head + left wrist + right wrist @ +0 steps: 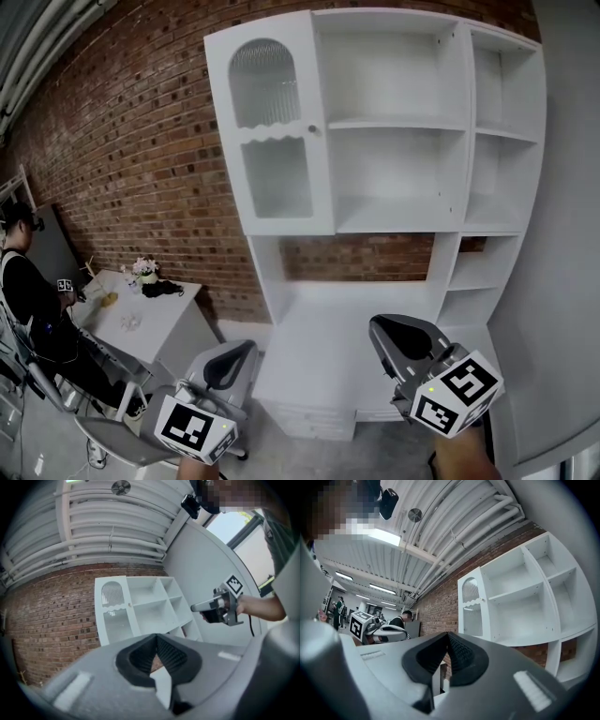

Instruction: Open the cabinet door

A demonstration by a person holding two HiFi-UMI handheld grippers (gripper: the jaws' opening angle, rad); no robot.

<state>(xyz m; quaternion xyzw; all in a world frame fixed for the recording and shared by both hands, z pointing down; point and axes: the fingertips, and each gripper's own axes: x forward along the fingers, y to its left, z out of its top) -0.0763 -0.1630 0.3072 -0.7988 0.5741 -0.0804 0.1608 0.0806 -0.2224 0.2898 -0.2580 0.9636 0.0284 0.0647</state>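
- A white tabletop (169, 314) at lower left carries a small flower bunch (144, 270) and a dark bundle (165, 289).
- The white cabinet (394, 187) stands on the grey floor (281, 455).

Partly hidden
Lower right of the cabinet (394, 169) sits behind the right gripper (405, 336); things on the far counter (164, 314) are too small to name

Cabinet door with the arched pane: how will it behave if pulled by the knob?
The cabinet door is probably rigid, swinging rather than flexing: framed white panel. Its small round knob looks smooth, so a grip may slip. The translucent panes may be fragile; avoid pushing there.
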